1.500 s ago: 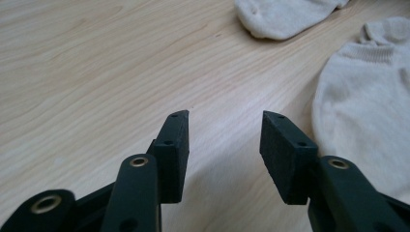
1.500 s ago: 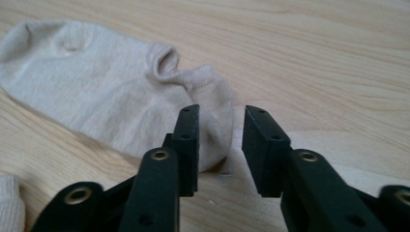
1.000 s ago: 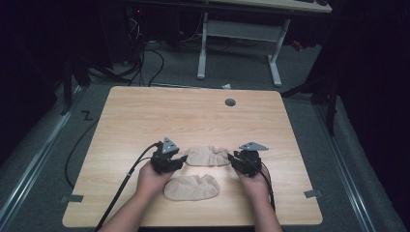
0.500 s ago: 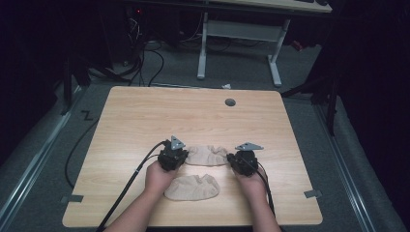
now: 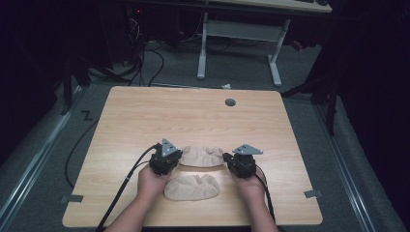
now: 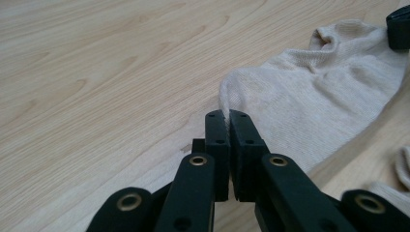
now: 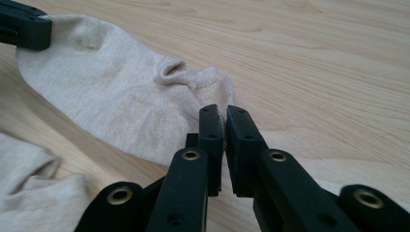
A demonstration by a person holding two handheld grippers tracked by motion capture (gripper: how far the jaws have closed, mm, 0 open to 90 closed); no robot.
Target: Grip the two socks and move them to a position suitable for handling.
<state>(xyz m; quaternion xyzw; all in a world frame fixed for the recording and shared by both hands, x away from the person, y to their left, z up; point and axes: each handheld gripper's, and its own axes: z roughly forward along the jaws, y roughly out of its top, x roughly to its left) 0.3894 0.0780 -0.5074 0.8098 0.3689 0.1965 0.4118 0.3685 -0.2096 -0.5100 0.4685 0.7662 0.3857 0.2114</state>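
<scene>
Beige knitted ankle sock, beyond its twin, pinched at both ends by left gripper and right gripper; grasp made, next likely an even lift.

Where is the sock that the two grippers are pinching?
In the high view the far sock lies on the table, stretched between the left gripper and the right gripper, just behind the other sock near the front edge.
</scene>
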